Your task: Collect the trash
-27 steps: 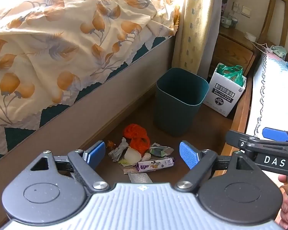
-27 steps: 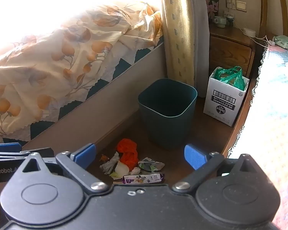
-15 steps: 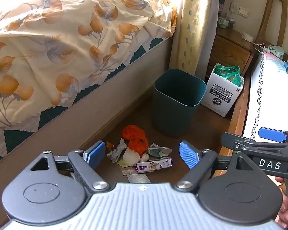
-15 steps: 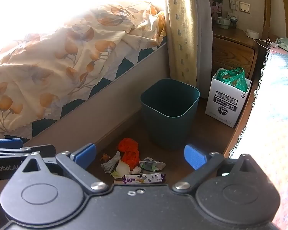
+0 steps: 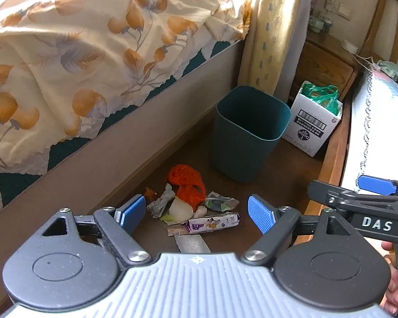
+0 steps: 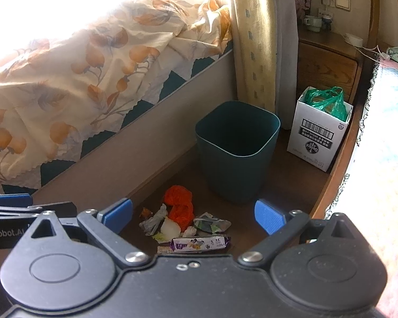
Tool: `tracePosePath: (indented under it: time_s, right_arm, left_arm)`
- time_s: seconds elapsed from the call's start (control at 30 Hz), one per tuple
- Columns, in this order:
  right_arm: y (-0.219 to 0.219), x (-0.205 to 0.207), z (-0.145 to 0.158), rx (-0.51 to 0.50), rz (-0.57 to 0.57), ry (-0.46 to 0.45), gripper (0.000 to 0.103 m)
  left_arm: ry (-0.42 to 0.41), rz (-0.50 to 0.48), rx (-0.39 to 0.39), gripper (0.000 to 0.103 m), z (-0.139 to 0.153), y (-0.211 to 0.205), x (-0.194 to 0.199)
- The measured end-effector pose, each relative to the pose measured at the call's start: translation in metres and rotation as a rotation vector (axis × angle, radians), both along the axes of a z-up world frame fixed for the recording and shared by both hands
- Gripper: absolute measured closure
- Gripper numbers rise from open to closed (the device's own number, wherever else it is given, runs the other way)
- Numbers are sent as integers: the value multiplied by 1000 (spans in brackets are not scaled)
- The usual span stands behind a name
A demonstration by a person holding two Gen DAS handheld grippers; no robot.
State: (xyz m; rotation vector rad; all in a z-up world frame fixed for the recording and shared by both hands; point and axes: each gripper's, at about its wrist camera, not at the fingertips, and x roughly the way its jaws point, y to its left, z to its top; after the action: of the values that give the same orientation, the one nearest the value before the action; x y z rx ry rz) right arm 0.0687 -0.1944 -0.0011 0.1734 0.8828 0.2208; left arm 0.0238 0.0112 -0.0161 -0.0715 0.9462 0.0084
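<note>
Both hand-held grippers, left (image 5: 196,212) and right (image 6: 193,216), hang spread and empty above the trash pile (image 5: 191,206) on the floor (image 5: 278,185) by the bed's edge, bin (image 5: 248,135) just behind it, probably for short drops.

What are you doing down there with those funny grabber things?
Someone is tidying up rubbish from the floor between two beds. They hold a left gripper and a right gripper, both open and empty, above a small pile: an orange mesh net, a purple snack wrapper, crumpled paper and other scraps. Nothing is picked up yet. The dark green plastic bin stands just behind the pile.
</note>
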Motion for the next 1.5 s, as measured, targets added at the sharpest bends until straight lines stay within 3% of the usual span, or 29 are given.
tracePosePath:
  time_s: [0.23, 0.37, 0.8, 0.87, 1.0, 1.1, 1.27, 1.5]
  right_arm:
    - [2, 25, -8, -25, 37, -5, 4]
    - [-1, 32, -11, -16, 34, 6, 5]
    - [-13, 27, -14, 4, 25, -4, 5]
    - [-13, 28, -15, 4, 24, -5, 5]
    - [-18, 36, -18, 11, 24, -9, 5]
    - [-28, 53, -24, 37, 40, -27, 5]
    - [-45, 101, -41, -29, 80, -33, 3]
    - [-59, 207, -91, -124, 83, 18, 6]
  left_arm:
    - [47, 20, -17, 18, -13, 4, 25]
    - [3, 13, -40, 18, -10, 0, 32]
    - [-11, -12, -23, 18, -8, -17, 28]
    - [-34, -14, -49, 18, -7, -18, 27]
    - [-5, -8, -12, 18, -14, -14, 34]
    - [34, 1, 10, 18, -29, -5, 47]
    - [87, 8, 28, 18, -76, 11, 81]
    - [239, 23, -28, 18, -180, 37, 155]
